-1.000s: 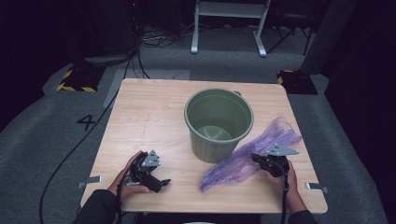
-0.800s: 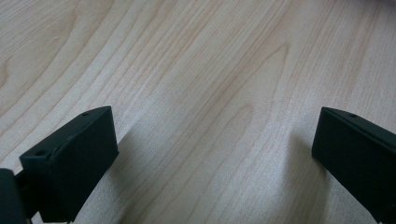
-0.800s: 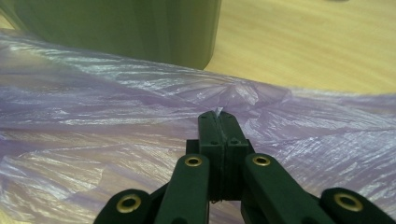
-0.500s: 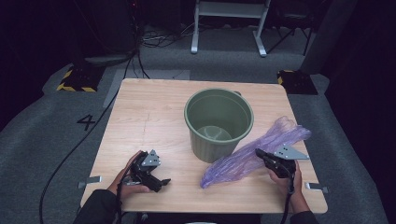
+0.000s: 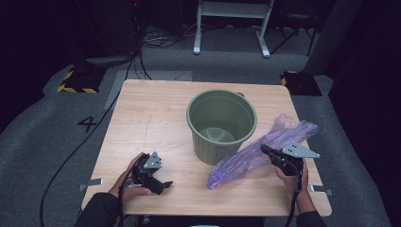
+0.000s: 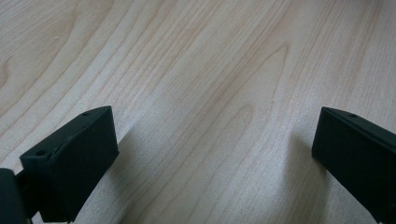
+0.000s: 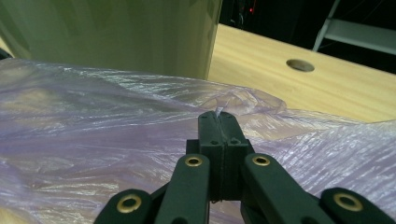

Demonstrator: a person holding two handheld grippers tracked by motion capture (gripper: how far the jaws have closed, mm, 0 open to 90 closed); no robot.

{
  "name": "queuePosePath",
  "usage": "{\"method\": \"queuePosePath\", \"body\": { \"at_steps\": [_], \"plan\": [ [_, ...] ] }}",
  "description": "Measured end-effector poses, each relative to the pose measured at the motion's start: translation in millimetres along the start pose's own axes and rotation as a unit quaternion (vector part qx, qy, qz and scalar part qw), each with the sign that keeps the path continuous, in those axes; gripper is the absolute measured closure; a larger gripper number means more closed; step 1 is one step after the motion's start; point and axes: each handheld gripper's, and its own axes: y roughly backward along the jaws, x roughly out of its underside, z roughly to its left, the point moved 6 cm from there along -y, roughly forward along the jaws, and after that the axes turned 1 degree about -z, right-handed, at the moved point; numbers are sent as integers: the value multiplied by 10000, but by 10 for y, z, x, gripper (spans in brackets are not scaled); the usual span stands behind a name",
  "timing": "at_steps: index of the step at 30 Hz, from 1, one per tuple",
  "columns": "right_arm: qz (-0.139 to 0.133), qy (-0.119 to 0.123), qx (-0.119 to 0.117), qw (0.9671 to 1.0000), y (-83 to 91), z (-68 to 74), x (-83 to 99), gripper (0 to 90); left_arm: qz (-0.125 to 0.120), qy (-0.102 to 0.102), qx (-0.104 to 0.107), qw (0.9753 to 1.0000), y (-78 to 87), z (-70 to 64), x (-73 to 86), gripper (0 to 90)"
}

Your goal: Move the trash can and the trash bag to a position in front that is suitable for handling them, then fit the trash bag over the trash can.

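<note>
- Desk (image 5: 156,118) of pale wood stands on grey carpet, with a green bucket (image 5: 221,125) upright a little right of its middle.
- Bucket sits open-topped, its inside bare down to the bottom.
- Purple bag (image 5: 265,149) of thin, crinkled plastic lies stretched on the desk, running from near the front edge up and back to the right, its near part just beside the bucket's base.
- Right tool (image 5: 270,152) rests at the right front of the desk in the person's right hand (image 5: 293,175), jaws clenched on a fold of the bag; in the right gripper view the jaws meet with a sliver of film pinched between them, the bucket's wall rising behind the bag.
- Left tool (image 5: 163,184) lies low at the left front in the left hand (image 5: 130,177), well apart from bucket and bag.
- Left gripper view shows its jaws spread wide over bare wood grain, holding nothing.
- Floor (image 5: 56,142) at the left carries a painted "4" (image 5: 88,124) and a black cable (image 5: 71,156).
</note>
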Motion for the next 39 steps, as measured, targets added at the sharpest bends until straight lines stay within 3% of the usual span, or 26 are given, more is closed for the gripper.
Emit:
{"method": "queuePosePath", "body": {
  "at_steps": [9, 17, 28, 39],
  "plan": [
    [-349, 69, -72, 9993, 91, 17, -156, 900, 2, 2, 2, 10000, 1, 1, 0, 0],
    [-757, 183, -216, 9967, 241, 68, -316, 900, -2, 4, 18, 10000, -1, 5, -1, 1],
    [-970, 376, -335, 9940, 391, 133, -487, 900, -9, 7, 18, 10000, -5, 9, -5, 1],
    [-1367, 757, -562, 9861, 593, 282, -794, 900, -7, 34, -4, 10000, -5, 7, -5, 1]
  ]
}}
